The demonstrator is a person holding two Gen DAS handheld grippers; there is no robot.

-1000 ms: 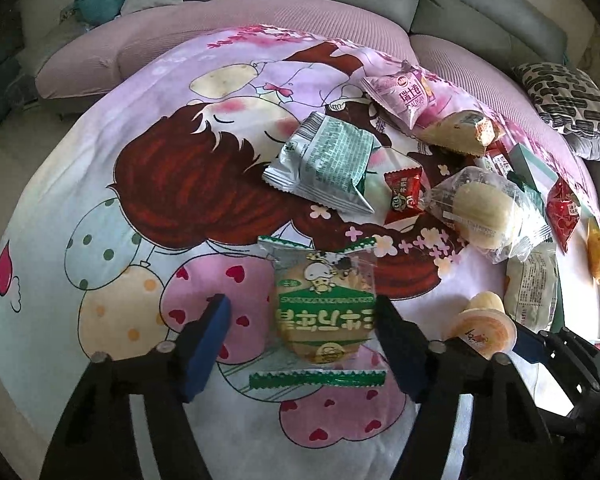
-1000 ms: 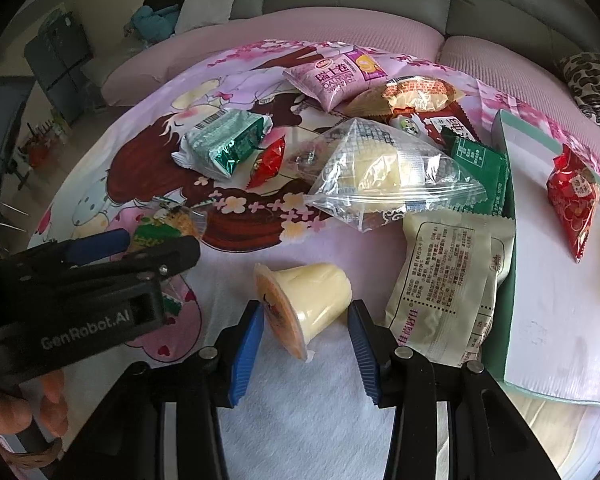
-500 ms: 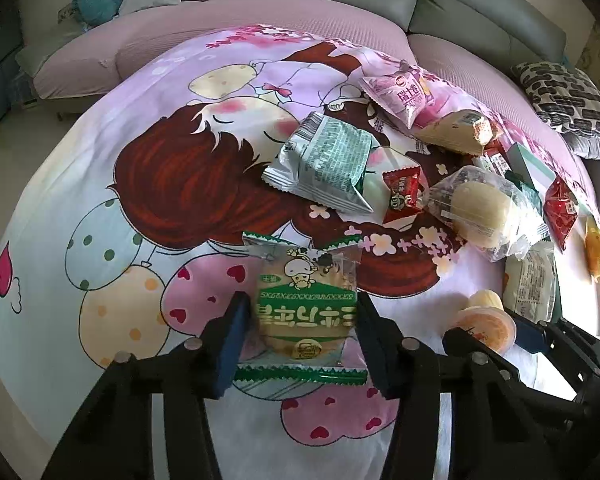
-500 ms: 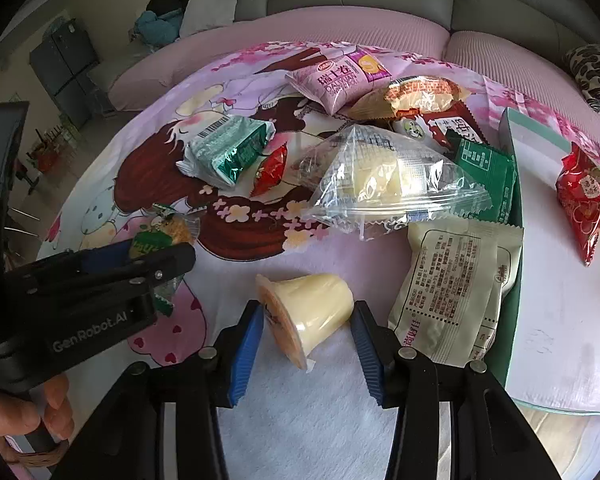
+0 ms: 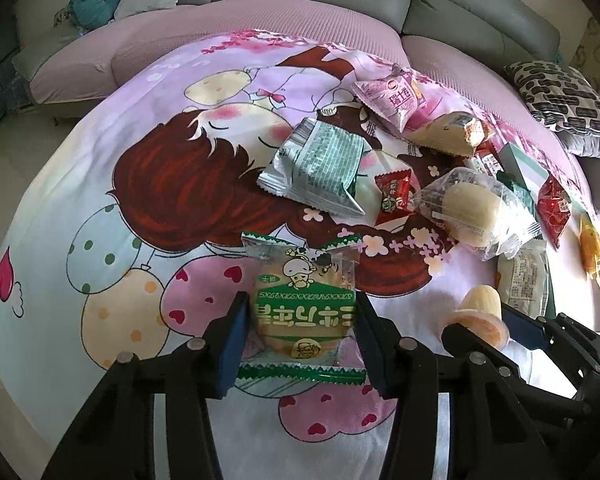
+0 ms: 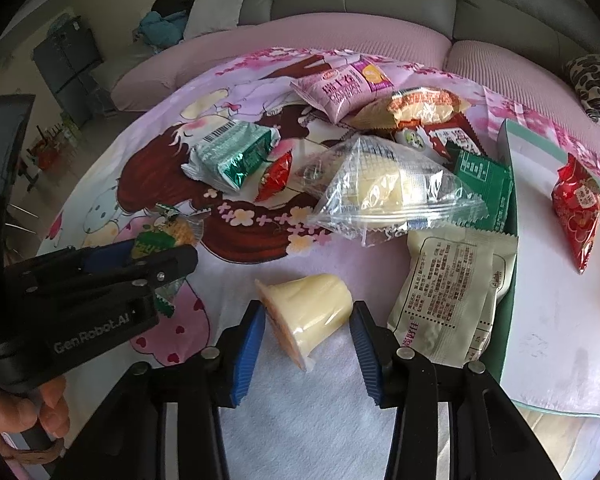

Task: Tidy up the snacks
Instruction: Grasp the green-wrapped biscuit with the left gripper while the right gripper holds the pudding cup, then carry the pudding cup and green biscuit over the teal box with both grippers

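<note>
Snacks lie scattered on a cartoon-print blanket (image 5: 100, 184) spread over a pink sofa.

Left wrist view: left gripper (image 5: 300, 340) brackets a clear green-trimmed cake packet (image 5: 302, 304); blue pads touch both long sides, and the jaws are closing onto it. Packet lies flat on the blanket, crimped end toward the camera.

Right wrist view alone shows a bare hand (image 6: 24, 416) gripping the left tool's handle, and a white tray (image 6: 548, 332) at right holding a red pouch (image 6: 576, 208). There the packet is mostly hidden behind the left tool.

Right gripper (image 6: 308, 332) straddles a pale jelly cup (image 6: 306, 312) lying on its side, foil lid toward the left pad. Jaws are closing; the left pad looks to meet the lid rim, but contact on the other side is unclear, possibly a thin gap.

Both tools angle steeply downward, side by side.

Materials: glossy film wrappers, a crinkled clear bun bag (image 6: 384, 196), a matte cream sachet (image 6: 448, 300), soft fleece underneath.
</note>
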